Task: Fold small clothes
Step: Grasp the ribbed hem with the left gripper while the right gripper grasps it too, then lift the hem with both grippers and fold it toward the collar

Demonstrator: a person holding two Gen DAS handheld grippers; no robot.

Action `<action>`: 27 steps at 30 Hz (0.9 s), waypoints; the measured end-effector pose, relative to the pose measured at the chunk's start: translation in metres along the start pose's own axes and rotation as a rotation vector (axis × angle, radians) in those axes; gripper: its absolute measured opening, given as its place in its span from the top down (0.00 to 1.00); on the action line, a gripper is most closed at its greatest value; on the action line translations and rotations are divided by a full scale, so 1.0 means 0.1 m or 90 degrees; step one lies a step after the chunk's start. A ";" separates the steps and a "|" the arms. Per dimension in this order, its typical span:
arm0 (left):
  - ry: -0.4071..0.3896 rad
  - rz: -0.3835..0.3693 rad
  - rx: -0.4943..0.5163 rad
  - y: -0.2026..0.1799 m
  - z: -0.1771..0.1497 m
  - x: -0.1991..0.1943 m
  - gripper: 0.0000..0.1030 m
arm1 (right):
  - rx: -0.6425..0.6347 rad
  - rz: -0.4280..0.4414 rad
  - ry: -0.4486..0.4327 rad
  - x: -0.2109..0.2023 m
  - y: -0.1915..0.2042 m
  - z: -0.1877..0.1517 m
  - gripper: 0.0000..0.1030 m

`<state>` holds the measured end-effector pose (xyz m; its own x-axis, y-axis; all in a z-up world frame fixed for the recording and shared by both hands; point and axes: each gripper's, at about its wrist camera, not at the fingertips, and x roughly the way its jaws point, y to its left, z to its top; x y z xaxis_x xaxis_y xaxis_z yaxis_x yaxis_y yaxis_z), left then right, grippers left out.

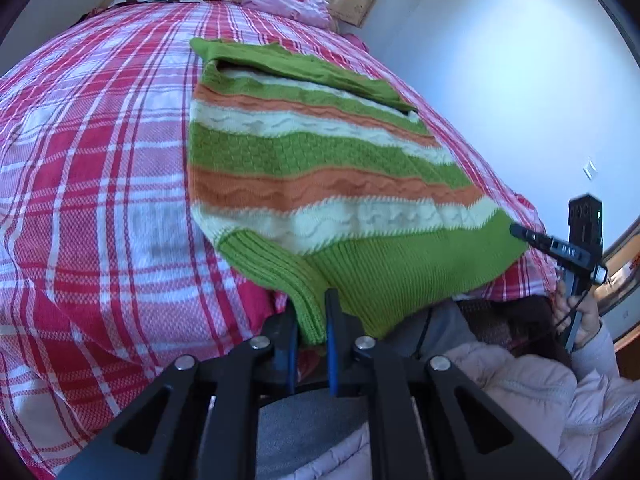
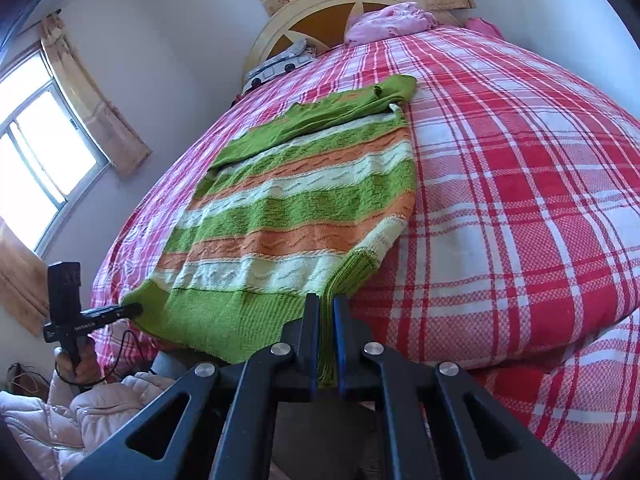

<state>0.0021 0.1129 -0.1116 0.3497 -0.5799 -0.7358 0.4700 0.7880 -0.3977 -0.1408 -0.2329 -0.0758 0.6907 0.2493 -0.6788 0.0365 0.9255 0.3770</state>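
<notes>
A knitted sweater (image 1: 320,152) (image 2: 300,200) with green, orange and cream stripes lies flat on the bed, a green sleeve folded across its far end. My left gripper (image 1: 310,304) is shut on one near corner of the ribbed green hem, which is lifted off the cover. My right gripper (image 2: 326,300) is shut on the other near hem corner, with green knit pinched between its blue pads. Each gripper also shows in the other view, the right gripper (image 1: 516,231) and the left gripper (image 2: 136,310) both biting the hem edge.
The bed has a red and white plaid cover (image 1: 100,160) (image 2: 520,200). A pink pillow (image 1: 288,0) (image 2: 388,20) lies by the headboard. A person's pale padded jacket (image 1: 540,392) is at the near edge. A window (image 2: 40,152) is in the left wall.
</notes>
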 end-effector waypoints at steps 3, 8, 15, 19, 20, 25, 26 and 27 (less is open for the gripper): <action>0.030 0.008 -0.018 0.07 -0.01 0.16 0.85 | -0.020 -0.027 0.010 0.04 -0.01 -0.05 0.94; 0.037 -0.019 -0.051 0.16 -0.06 0.19 0.71 | -0.045 -0.062 0.033 0.16 -0.03 -0.13 0.93; -0.007 -0.084 -0.093 0.24 0.01 0.08 0.38 | 0.007 -0.043 0.035 0.17 -0.23 -0.14 0.80; -0.006 -0.051 -0.094 0.27 0.06 0.16 0.39 | 0.013 -0.033 0.030 0.16 -0.24 -0.16 0.80; -0.008 -0.050 -0.099 0.28 0.06 0.18 0.42 | 0.009 -0.035 0.030 0.16 -0.23 -0.16 0.80; -0.008 -0.004 -0.075 0.21 0.05 0.26 0.68 | -0.005 -0.039 0.046 0.14 -0.20 -0.21 0.79; -0.011 0.006 -0.067 0.20 0.04 0.26 0.71 | -0.003 -0.037 0.043 0.13 -0.20 -0.22 0.78; -0.011 0.009 -0.065 0.19 0.03 0.27 0.71 | -0.002 -0.033 0.042 0.14 -0.21 -0.23 0.78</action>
<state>0.0231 0.1117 -0.1372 0.3704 -0.5708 -0.7328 0.3799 0.8130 -0.4412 -0.1488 -0.2421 -0.1075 0.6393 0.2189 -0.7371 0.0690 0.9384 0.3386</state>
